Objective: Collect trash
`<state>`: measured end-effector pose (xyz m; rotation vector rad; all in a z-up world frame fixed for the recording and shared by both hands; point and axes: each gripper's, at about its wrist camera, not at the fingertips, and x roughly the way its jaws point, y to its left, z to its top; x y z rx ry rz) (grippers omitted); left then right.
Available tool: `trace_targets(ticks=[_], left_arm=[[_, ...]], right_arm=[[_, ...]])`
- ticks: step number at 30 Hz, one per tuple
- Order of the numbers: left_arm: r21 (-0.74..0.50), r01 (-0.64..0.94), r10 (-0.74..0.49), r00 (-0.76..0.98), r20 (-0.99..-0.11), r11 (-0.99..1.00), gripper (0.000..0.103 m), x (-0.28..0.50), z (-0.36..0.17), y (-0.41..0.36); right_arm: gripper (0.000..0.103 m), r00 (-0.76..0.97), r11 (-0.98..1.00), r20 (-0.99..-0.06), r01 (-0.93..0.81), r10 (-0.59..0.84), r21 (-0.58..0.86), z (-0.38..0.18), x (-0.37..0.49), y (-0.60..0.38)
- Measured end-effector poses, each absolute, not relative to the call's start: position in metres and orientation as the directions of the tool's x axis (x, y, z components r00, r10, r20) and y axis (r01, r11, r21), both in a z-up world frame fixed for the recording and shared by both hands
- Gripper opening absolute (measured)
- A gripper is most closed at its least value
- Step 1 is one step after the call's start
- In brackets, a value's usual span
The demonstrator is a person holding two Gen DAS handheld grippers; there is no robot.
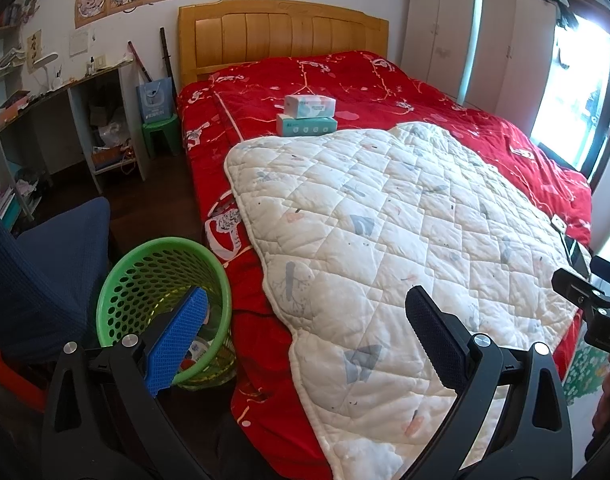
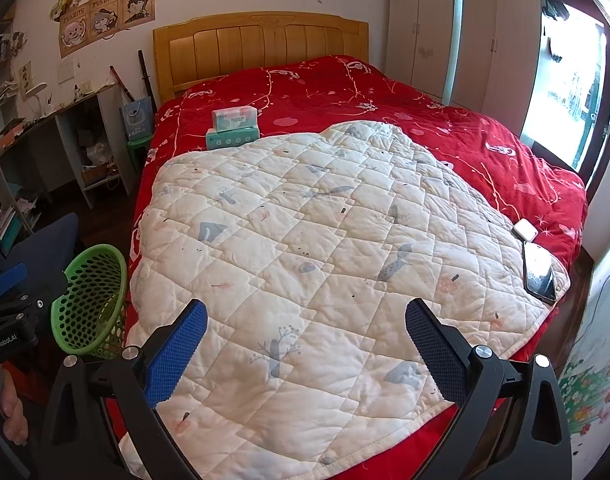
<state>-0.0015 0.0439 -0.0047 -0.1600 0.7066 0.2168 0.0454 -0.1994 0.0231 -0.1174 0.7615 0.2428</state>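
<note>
Both jaws gape wide and empty over the quilt [image 2: 305, 240]. The green basket [image 1: 161, 304], some trash inside, sits under the left gripper [image 1: 305, 332], left of the right gripper [image 2: 305, 336]; no loose trash shows.

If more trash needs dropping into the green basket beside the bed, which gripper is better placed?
Left. The left gripper is open with one finger over the green basket, which holds trash. The right gripper, also open, hangs over the white quilt, with the basket off to its left.
</note>
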Motion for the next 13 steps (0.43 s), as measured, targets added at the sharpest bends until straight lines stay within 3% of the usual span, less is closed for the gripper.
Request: trace_targets(ticks=[13], left_arm=[[-0.088,-0.239,0.122,0.738,-0.663,0.967,0.098,-0.0002,-0.0078,0.0422]], right_arm=[[0.096,0.693,0.967,-0.702,-0.253,0.165,-0.022,0.0176,0.0445,-0.2033]])
